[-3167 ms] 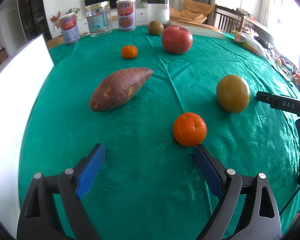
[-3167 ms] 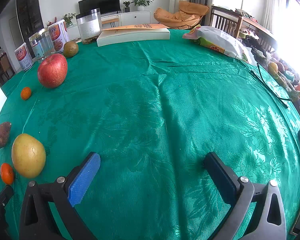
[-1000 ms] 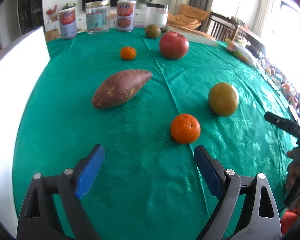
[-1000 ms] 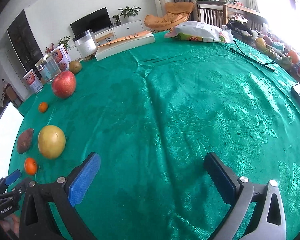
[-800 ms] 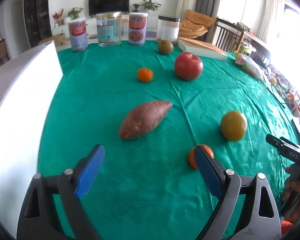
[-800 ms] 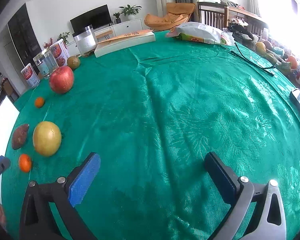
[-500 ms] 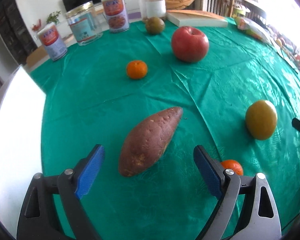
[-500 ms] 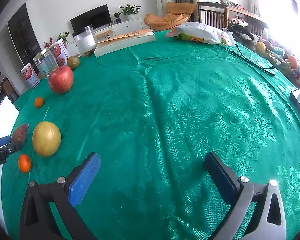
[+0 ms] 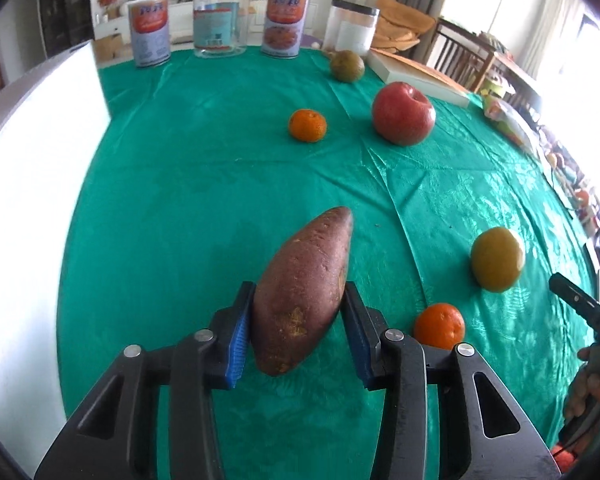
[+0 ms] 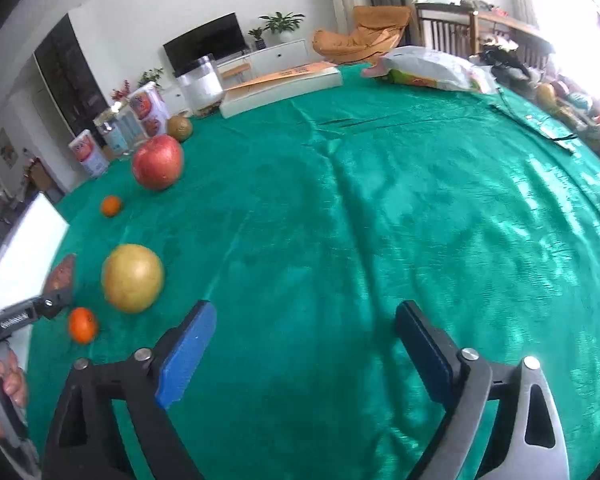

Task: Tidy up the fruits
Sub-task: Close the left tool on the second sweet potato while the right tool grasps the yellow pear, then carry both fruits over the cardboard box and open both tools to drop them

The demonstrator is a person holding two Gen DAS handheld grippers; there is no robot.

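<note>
Left wrist view: left gripper (image 9: 298,326), wide a moment ago, is closing around the sweet potato (image 9: 302,294) on the green tablecloth (image 9: 220,184) — pickup beginning. Right wrist view: right gripper (image 10: 302,348) also narrowing, ungrasping, nothing between its jaws — pomelo (image 10: 133,278) lies left.

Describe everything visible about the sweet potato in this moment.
The sweet potato is long and tapered, with matte reddish-brown skin, small pits and a pale scuffed patch near its blunt near end. It lies on the green tablecloth, its pointed tip aimed away. The left hand-held gripper is closing around its thicker end, blue pads at both flanks. No other produce touches it.
</note>
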